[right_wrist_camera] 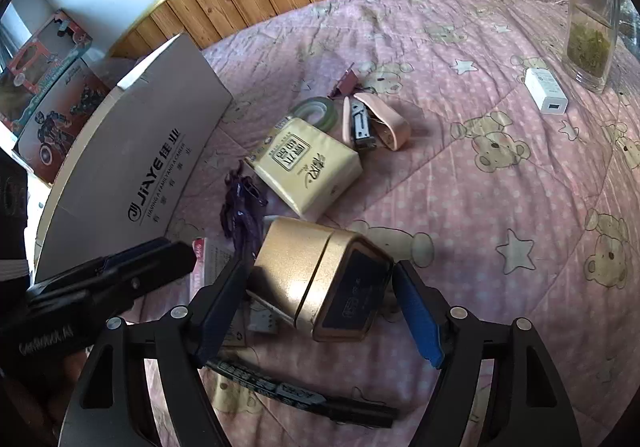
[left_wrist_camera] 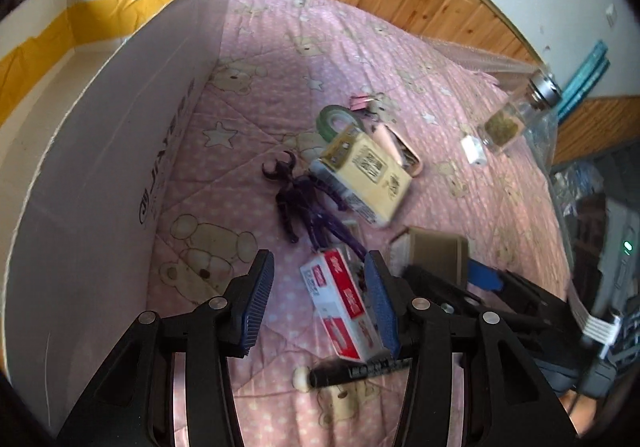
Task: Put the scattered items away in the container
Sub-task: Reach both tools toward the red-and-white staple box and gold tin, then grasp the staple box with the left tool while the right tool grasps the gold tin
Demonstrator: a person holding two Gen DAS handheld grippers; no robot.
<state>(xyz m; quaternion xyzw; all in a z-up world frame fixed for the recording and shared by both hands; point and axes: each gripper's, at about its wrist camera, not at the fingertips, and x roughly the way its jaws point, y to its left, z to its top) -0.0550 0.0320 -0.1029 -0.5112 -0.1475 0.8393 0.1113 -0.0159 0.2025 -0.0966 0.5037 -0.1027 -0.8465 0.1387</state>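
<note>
We hold our left gripper [left_wrist_camera: 318,301] low over the pink bedspread [left_wrist_camera: 460,175], its fingers spread wide. The red and white box [left_wrist_camera: 340,311] lies between them, close against the right finger; we cannot tell whether it touches. Beneath the box lies a black marker [left_wrist_camera: 352,371]. Just beyond it sprawls a purple toy figure [left_wrist_camera: 308,207], and behind that a yellow tissue pack [left_wrist_camera: 364,175], a roll of green tape [left_wrist_camera: 336,119] and a pink stapler [left_wrist_camera: 400,151]. The white cardboard box [left_wrist_camera: 100,167], the container, stands open on the left side of the bed, apart from the scattered things.

Our right gripper [right_wrist_camera: 320,307] also has its fingers wide, one on each side of a gold box [right_wrist_camera: 320,271] that rests on the bedspread; a narrow gap shows beside the right finger. Farther right a white charger [right_wrist_camera: 546,91] lies near a glass jar [right_wrist_camera: 590,35] with green contents.
</note>
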